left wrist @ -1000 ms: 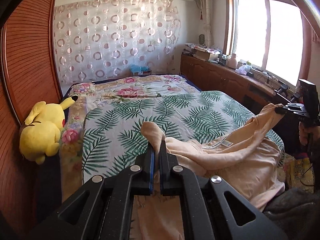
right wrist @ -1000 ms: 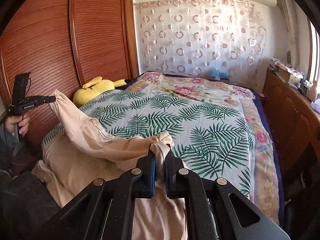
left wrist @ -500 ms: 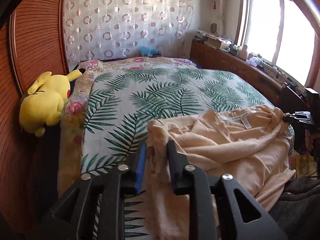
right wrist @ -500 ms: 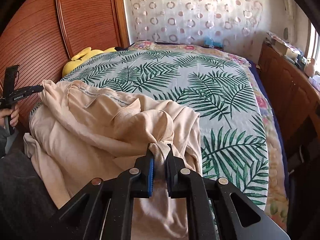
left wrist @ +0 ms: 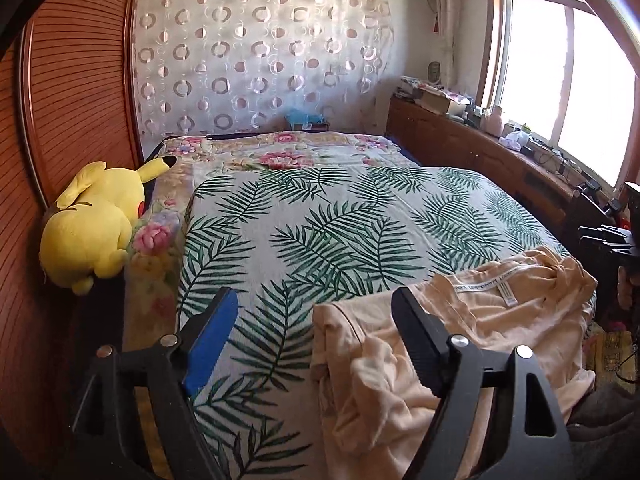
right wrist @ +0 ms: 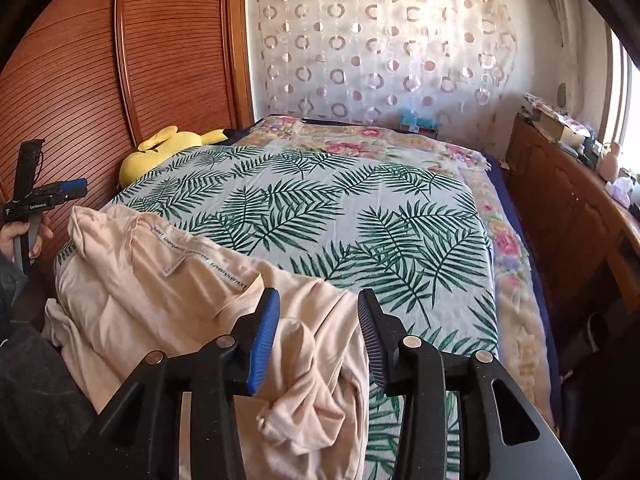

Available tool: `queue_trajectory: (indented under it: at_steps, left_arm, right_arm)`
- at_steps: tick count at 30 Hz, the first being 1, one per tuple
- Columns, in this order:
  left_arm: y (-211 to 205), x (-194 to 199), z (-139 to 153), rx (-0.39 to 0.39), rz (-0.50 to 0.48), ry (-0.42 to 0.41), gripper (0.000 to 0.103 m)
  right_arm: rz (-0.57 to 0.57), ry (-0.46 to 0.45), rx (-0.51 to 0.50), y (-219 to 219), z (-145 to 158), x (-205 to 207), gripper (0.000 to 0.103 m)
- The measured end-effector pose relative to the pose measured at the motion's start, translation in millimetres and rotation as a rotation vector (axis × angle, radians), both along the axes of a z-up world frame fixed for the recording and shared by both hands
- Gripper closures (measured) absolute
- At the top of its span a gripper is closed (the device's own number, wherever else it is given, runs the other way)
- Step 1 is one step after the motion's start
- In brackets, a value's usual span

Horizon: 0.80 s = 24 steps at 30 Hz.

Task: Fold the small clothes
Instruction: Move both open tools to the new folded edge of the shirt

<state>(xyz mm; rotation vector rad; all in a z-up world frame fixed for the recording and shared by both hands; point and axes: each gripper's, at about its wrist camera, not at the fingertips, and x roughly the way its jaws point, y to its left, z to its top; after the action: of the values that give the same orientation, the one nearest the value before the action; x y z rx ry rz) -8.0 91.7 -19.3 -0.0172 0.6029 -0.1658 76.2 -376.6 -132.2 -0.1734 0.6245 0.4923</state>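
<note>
A peach garment [left wrist: 460,340] lies rumpled on the near edge of the bed, its neck label facing up; it also shows in the right wrist view [right wrist: 192,292]. My left gripper [left wrist: 314,306] is open and empty, just above the garment's left corner. My right gripper [right wrist: 318,312] is open and empty, above the garment's right corner. Each gripper also shows from the other's camera: the right one [left wrist: 608,240] at the far right, the left one [right wrist: 44,196] at the far left.
The bed has a palm-leaf sheet [left wrist: 340,220] over a floral quilt [left wrist: 280,152]. A yellow plush toy [left wrist: 92,228] lies at the bed's left edge by the wooden wardrobe [right wrist: 120,80]. A low wooden cabinet [right wrist: 572,216] with clutter runs along the right under the window.
Both grippers lowered the garment onto the bed, then opened and let go of it. The garment now rests on the sheet instead of hanging stretched between them.
</note>
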Motion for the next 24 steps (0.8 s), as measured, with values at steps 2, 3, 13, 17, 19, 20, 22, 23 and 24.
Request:
queue_trajectory:
  at_steps: [2, 3, 13, 17, 19, 20, 22, 23, 24]
  left_arm:
    - [-0.1, 11.3, -2.3, 0.014, 0.009, 0.01, 0.023]
    - [-0.1, 16.7, -4.0, 0.019, 0.01, 0.018, 0.023]
    - [-3.2, 62.8, -32.1, 0.014, -0.028, 0.166, 0.023]
    - [-9.6, 63.0, -45.1, 0.029, -0.045, 0.209, 0.023]
    - [-11.1, 61.6, -48.6, 0.03, -0.051, 0.224, 0.023]
    - [-12.1, 60.6, -50.4, 0.033, -0.054, 0.231, 0.023]
    - [-13.3, 59.8, -53.1, 0.039, -0.056, 0.24, 0.023]
    - [-13.9, 58.8, -54.6, 0.041, -0.056, 0.246, 0.023]
    - [-13.9, 58.4, -55.5, 0.042, -0.056, 0.248, 0.023]
  right_arm:
    - [-0.012, 0.015, -0.002, -1.1, -7.1, 14.4, 0.056]
    - [-0.017, 0.024, -0.003, -1.5, -10.3, 21.9, 0.056]
    - [-0.081, 0.111, 0.022, -0.6, -36.8, 72.0, 0.056]
    - [-0.051, 0.127, 0.026, 3.3, -39.5, 71.1, 0.056]
    - [-0.042, 0.137, 0.024, 2.5, -42.8, 73.3, 0.053]
    - [-0.04, 0.14, 0.022, 2.4, -43.7, 73.1, 0.052]
    - [-0.031, 0.149, 0.02, 2.8, -45.8, 72.7, 0.052]
    - [-0.031, 0.153, 0.017, 3.4, -46.5, 73.1, 0.052]
    - [-0.032, 0.156, 0.014, 3.6, -47.5, 73.8, 0.052]
